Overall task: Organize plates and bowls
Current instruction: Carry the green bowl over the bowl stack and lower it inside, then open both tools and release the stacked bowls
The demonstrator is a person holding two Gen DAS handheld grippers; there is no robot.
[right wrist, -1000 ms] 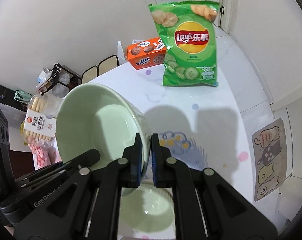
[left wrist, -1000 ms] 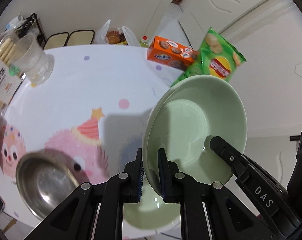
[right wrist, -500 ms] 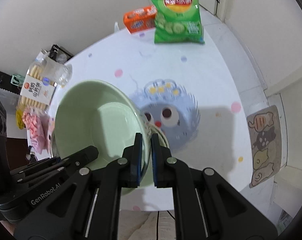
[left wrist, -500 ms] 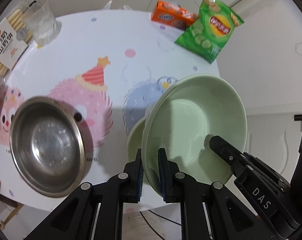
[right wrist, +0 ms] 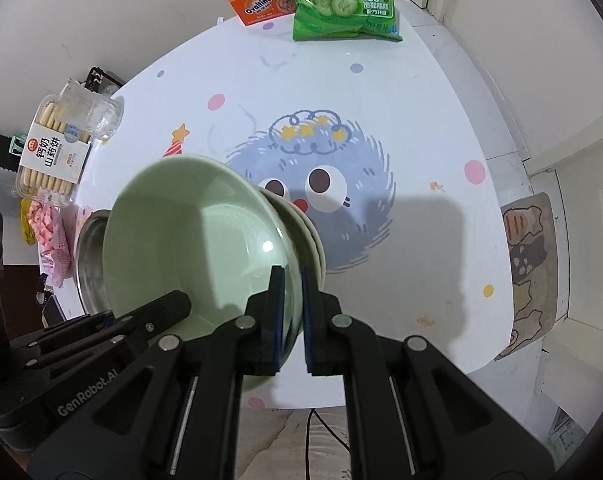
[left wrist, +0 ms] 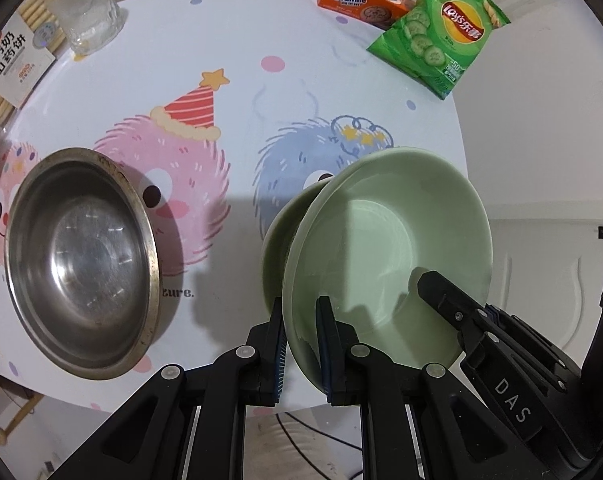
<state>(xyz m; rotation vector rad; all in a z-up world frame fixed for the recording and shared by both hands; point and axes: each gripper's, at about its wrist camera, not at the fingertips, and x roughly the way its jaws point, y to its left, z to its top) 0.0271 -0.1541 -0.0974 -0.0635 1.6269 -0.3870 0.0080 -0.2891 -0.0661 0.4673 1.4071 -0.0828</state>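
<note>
a: how are my hands sitting?

b: both point steeply down over the round white cartoon-print table (left wrist: 237, 40). my left gripper (left wrist: 299, 344) is clamped on the near rim of the pale green ceramic bowl (left wrist: 385, 240), my right gripper (right wrist: 288, 312) pinched on its opposite rim (bowl tilted, in the air).

a: where is it?

b: just above a second pale green bowl (left wrist: 279, 232) on the table, right of the steel bowl (left wrist: 81, 264).

a: changed since a second ago?

b: both hands came lower; the snack packets slid farther off.
</note>
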